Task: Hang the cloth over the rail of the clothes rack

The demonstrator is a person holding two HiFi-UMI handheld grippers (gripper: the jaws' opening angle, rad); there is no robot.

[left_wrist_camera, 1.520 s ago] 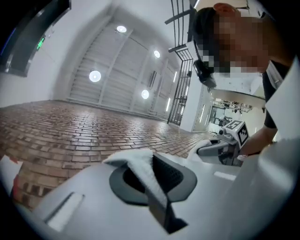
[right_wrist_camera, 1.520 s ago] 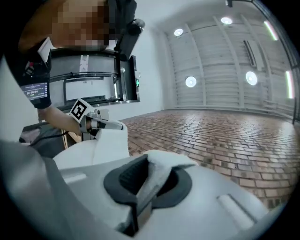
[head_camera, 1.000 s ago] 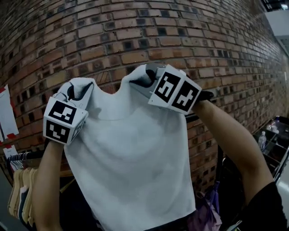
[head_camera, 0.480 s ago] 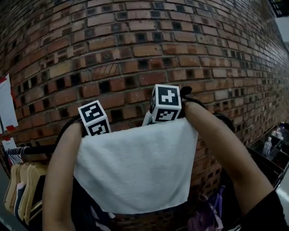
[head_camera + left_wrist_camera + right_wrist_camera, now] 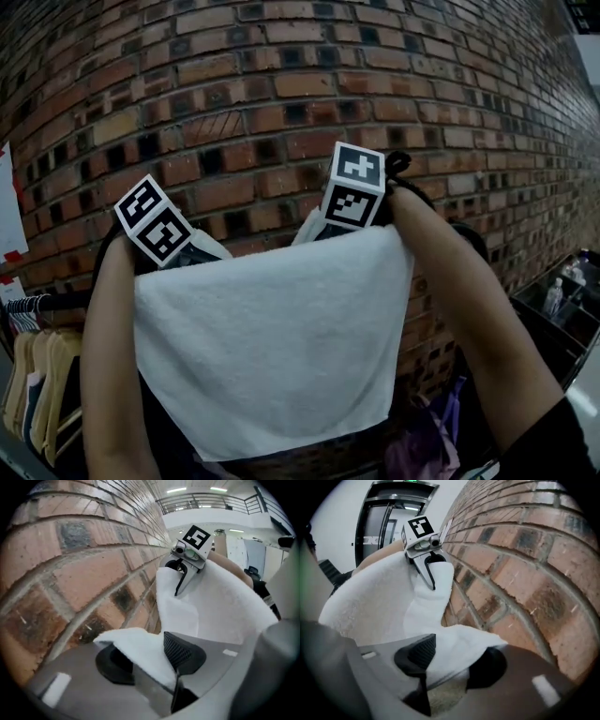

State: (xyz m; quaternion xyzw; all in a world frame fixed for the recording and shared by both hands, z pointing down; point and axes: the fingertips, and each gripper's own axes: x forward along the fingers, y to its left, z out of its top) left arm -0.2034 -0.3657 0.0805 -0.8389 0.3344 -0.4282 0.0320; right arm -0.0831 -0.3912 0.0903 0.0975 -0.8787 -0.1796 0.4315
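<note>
Change since earlier frames: both grippers sit lower than a second ago, when we held the cloth spread high before the brick wall. It now hangs from a folded top line. Both sets of jaws have just been opening.
Cloth: white, front panel facing us. Its top fold runs from our left forearm across to our right forearm. The lower edge hangs free.
Rail: we see a dark rail only at the rack's left end, roughly level with the cloth's top fold. Under the cloth it is hidden, so we cannot confirm contact.
Left gripper: jaws released and standing wide. One top corner of the cloth lies between the pads, not pinched.
Right gripper: same condition, jaws spread. The other top corner lies across the gap between them.
Gripper placement: both sit behind the top fold, on the wall side, one near each upper corner of the cloth. Each gripper view shows the opposite gripper along the fold.
Hangers: hanging from the rail's left end, just beside our left forearm.
</note>
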